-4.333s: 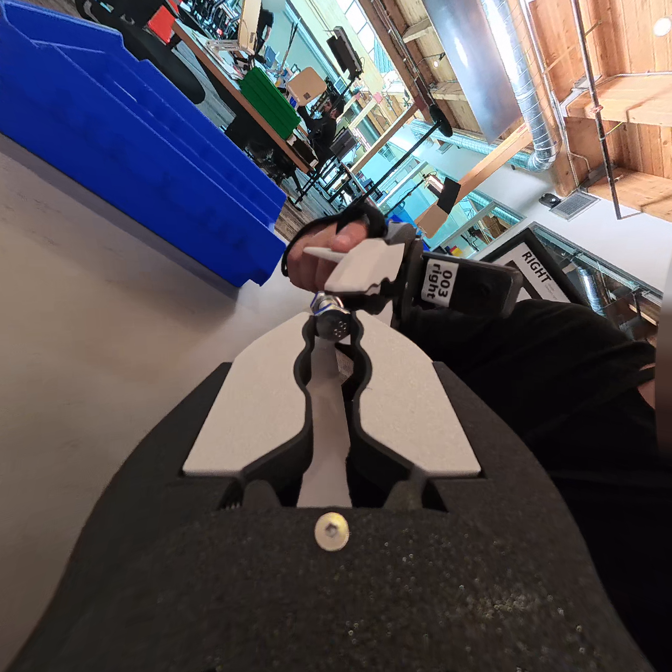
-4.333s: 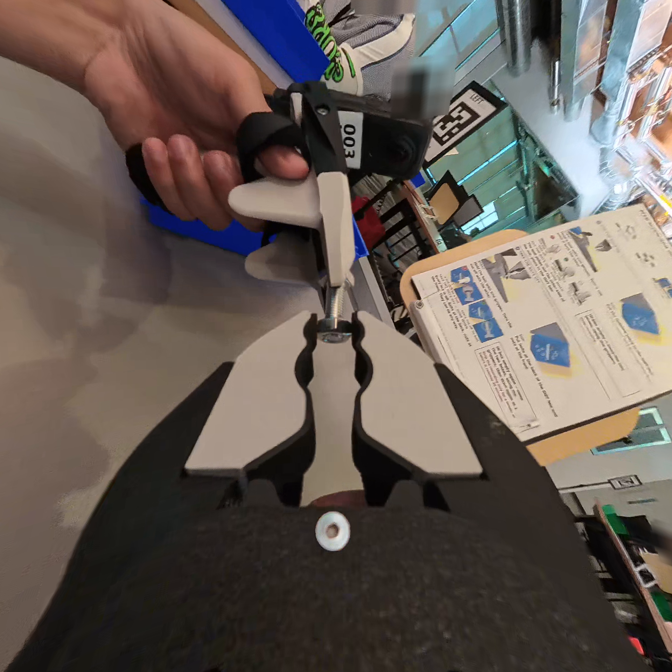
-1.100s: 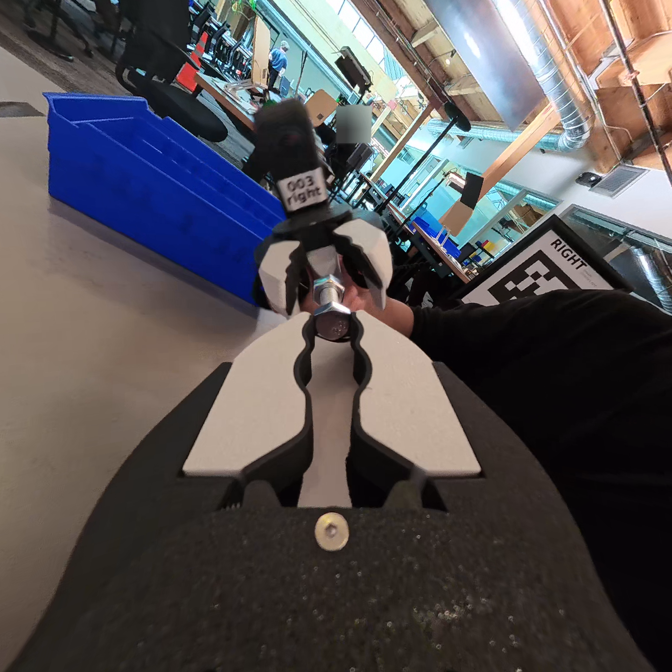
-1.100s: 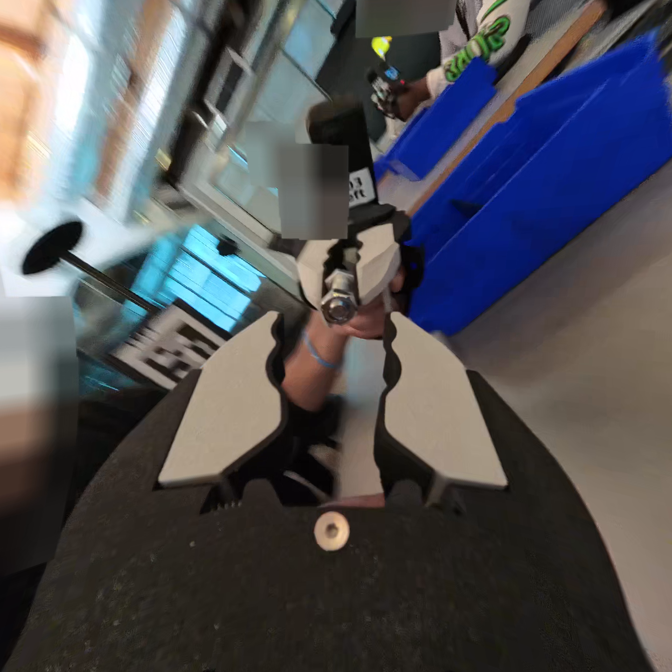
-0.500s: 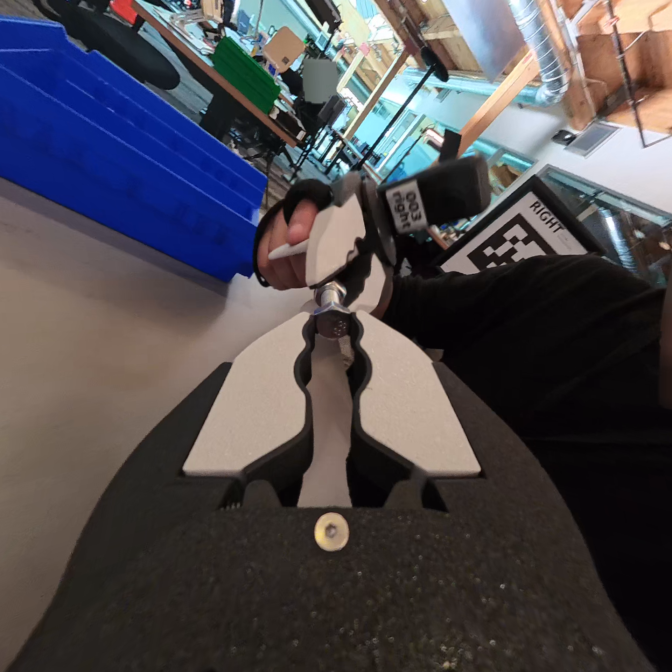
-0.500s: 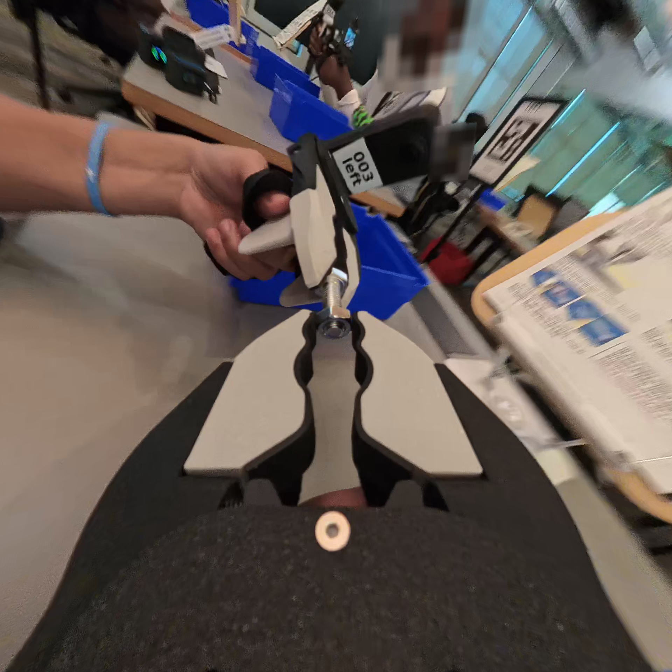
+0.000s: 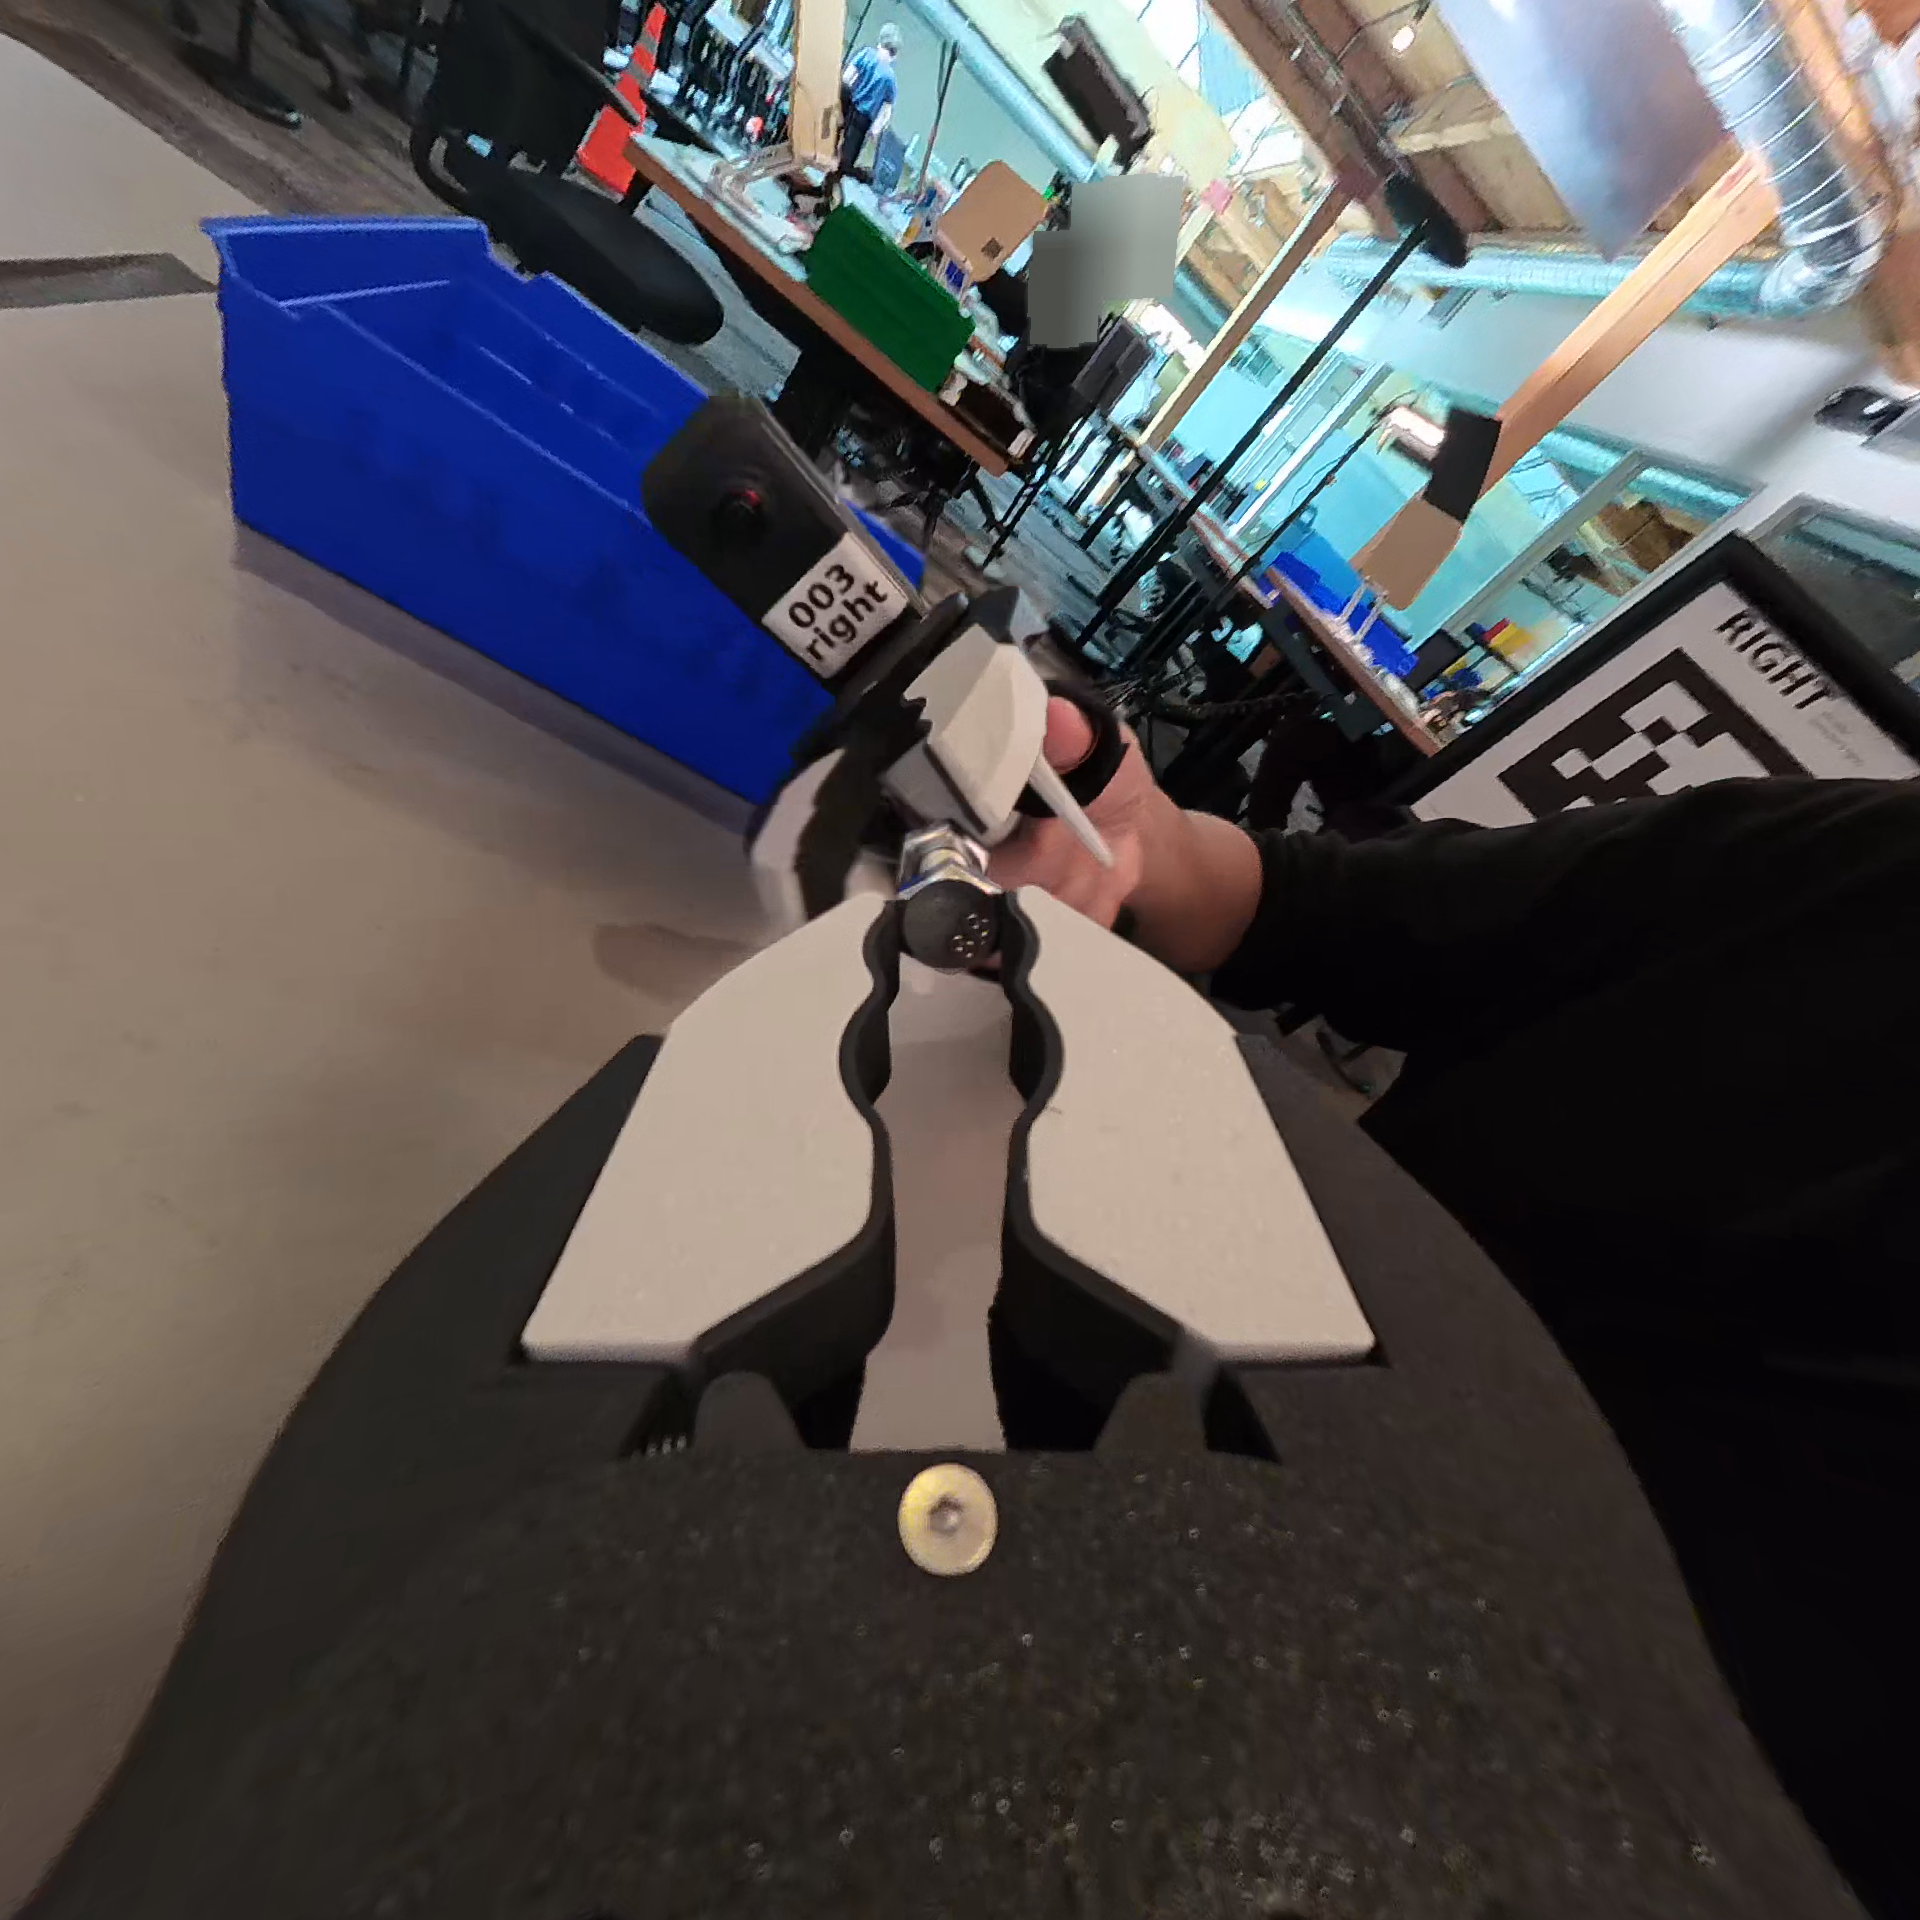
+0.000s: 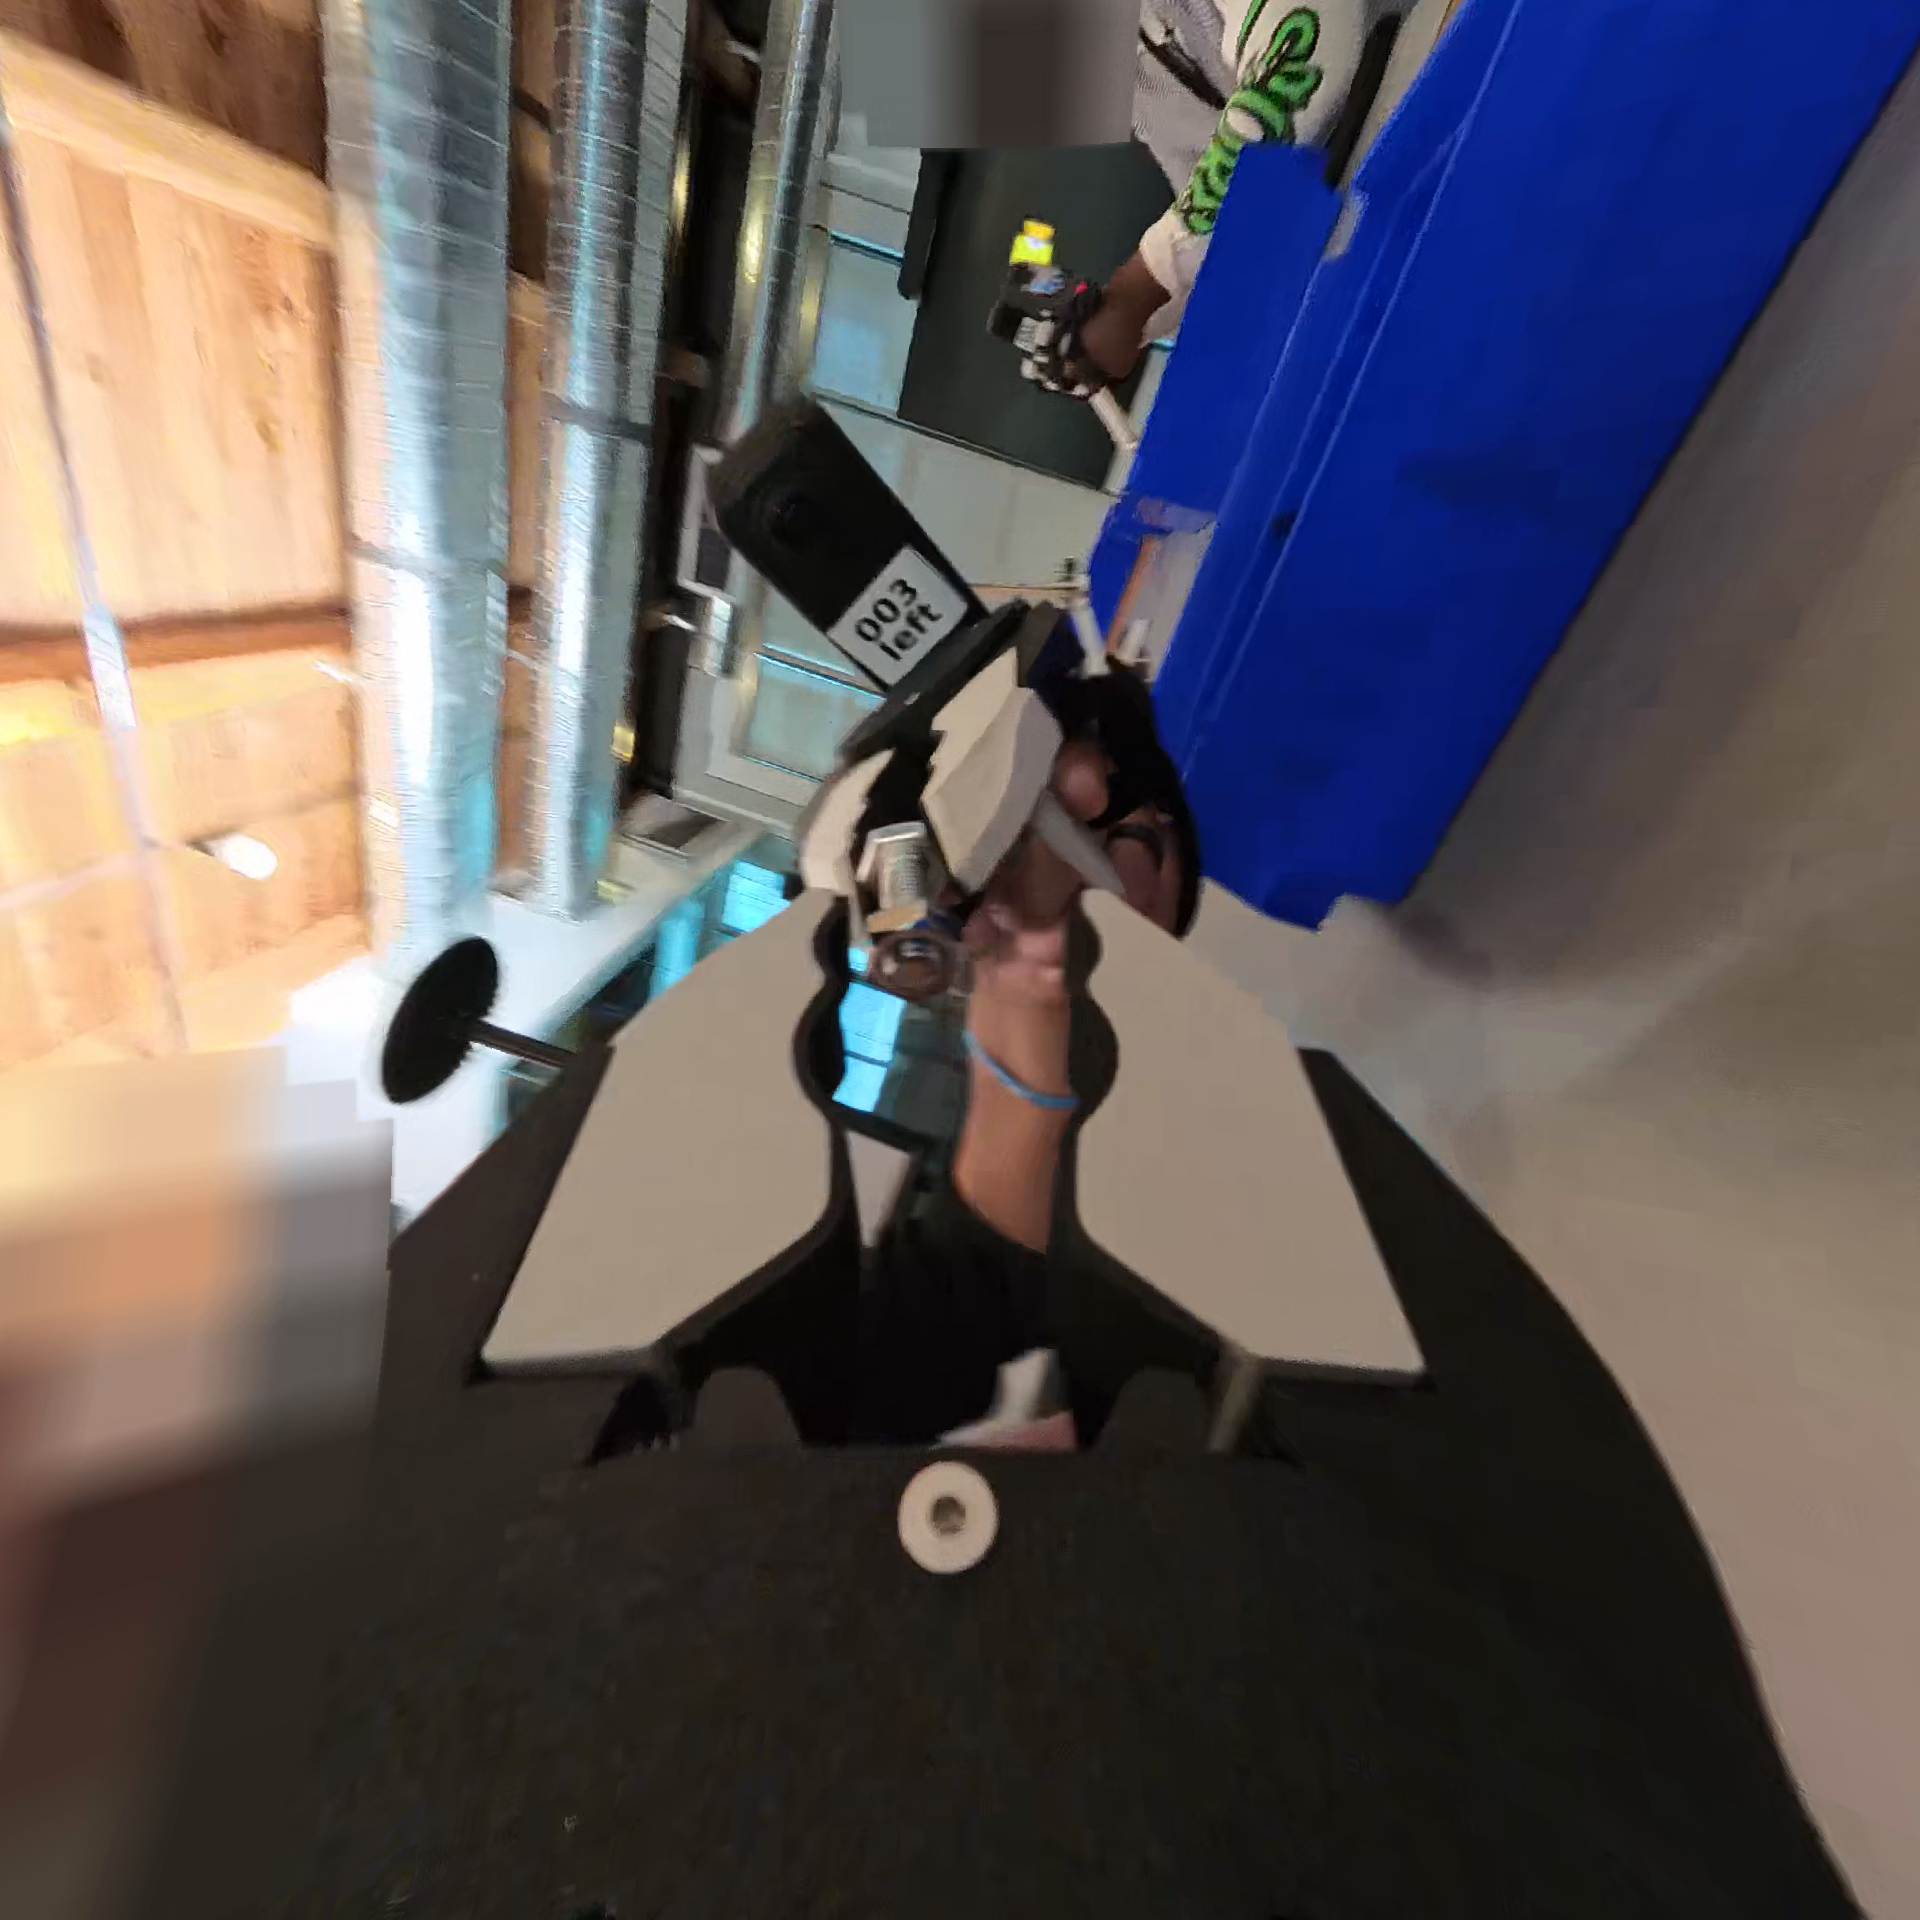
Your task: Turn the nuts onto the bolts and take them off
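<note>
The left gripper (image 7: pixel 951 925) is clamped on the head of a steel bolt (image 7: pixel 948 928), pinched right at the tips of its grey fingers (image 7: pixel 727 1153), the threaded shank pointing away from them. Facing it across the shank, the right gripper (image 7: pixel 894 821) is turned on its side, its tongs standing on either side of the nut (image 7: pixel 940 852) that sits on the threads just past the bolt head. Seen from its own camera, the right gripper's fingers (image 8: pixel 1195 1164) are spread apart, with the nut (image 8: pixel 914 956) between the tips but touching neither pad, the picture smeared with motion. Beyond that nut the bolt (image 8: pixel 902 868) runs back into the closed left gripper (image 8: pixel 894 831). A hand (image 7: pixel 1091 831) in a black sleeve holds the right tool. A blue bin (image 7: pixel 468 436) rests on the pale table (image 7: pixel 260 883), off to the left of and beyond the left tongs.
</note>
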Available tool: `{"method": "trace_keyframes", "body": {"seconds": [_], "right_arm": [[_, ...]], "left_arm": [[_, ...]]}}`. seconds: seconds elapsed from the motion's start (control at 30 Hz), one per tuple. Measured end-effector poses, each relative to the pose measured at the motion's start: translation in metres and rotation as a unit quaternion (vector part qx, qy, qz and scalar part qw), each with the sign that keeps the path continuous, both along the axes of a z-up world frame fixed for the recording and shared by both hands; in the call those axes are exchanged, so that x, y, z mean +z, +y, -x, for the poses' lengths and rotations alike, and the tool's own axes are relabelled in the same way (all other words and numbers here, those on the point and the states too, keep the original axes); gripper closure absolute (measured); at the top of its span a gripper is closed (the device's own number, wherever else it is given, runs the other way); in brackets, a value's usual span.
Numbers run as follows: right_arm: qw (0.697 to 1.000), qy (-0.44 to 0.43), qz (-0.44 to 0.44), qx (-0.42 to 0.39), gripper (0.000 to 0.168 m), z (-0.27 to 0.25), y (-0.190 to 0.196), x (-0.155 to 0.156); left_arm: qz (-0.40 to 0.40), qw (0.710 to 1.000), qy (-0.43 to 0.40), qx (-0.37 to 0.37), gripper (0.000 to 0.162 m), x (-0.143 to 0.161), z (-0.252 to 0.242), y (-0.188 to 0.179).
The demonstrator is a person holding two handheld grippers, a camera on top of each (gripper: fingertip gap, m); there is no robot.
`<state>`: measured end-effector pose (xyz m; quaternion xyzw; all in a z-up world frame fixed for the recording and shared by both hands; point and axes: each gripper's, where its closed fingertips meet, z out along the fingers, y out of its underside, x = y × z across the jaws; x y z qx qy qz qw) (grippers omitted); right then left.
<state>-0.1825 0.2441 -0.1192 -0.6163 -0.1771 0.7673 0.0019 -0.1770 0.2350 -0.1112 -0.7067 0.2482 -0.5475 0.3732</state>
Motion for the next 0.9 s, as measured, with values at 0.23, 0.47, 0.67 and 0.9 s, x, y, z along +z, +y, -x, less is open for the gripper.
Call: {"method": "trace_keyframes", "body": {"seconds": [0.23, 0.47, 0.67, 0.9], "right_arm": [[0.917, -0.077, -0.391, -0.004, 0.1, -0.003, 0.001, -0.017], [0.694, -0.075, -0.694, -0.176, 0.107, -0.004, 0.006, 0.005], [0.549, -0.127, -0.784, -0.261, 0.123, -0.001, 0.014, -0.003], [0.655, -0.099, -0.71, -0.241, 0.151, -0.005, 0.01, 0.002]], "left_arm": [[0.028, 0.999, -0.028, 0.025, 0.145, 0.004, 0.011, 0.008], [0.08, 0.985, -0.133, 0.076, 0.145, 0.011, 0.022, 0.026], [0.114, 0.977, -0.172, 0.057, 0.145, 0.007, 0.005, 0.026], [0.072, 0.986, -0.145, 0.04, 0.145, 0.014, 0.0, 0.019]]}}
